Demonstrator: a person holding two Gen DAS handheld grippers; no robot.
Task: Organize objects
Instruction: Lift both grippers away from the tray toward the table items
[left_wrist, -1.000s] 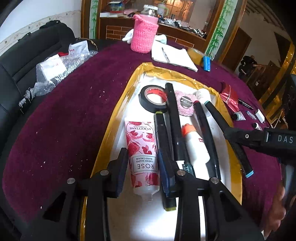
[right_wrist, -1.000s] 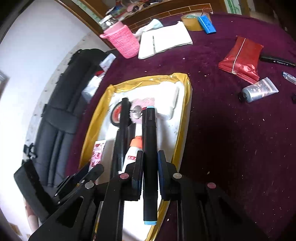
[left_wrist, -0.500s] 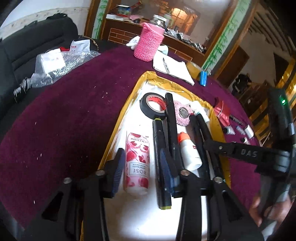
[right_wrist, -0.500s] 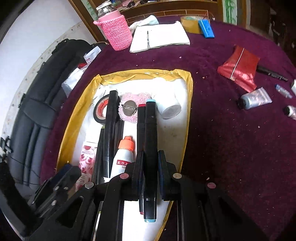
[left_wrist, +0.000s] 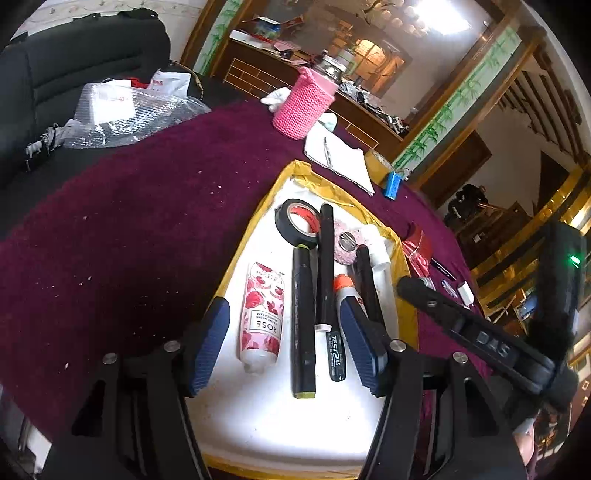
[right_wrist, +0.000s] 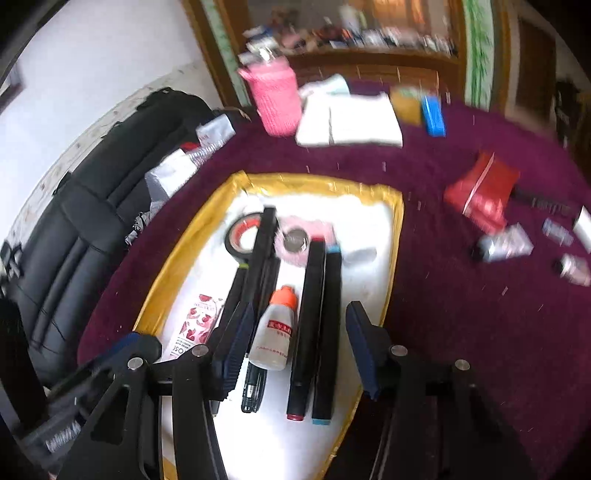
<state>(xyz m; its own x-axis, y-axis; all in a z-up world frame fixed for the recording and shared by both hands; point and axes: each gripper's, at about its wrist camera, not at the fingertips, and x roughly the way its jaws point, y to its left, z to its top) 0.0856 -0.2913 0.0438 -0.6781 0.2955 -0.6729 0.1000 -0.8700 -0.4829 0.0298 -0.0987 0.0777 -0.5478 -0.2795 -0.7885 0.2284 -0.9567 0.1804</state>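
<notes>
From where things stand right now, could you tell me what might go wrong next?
The markers lie packed side by side on the tray; the open right gripper could knock the blue-tipped marker toward the near edge. The left gripper, also open, straddles the rose hand cream and green-tipped marker, risking nudging both.

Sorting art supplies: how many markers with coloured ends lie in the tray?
3, all in the tray. The green-ended marker lies beside the rose tube; the red-ended marker and blue-ended marker lie side by side by the white bottle. More may be hidden.
</notes>
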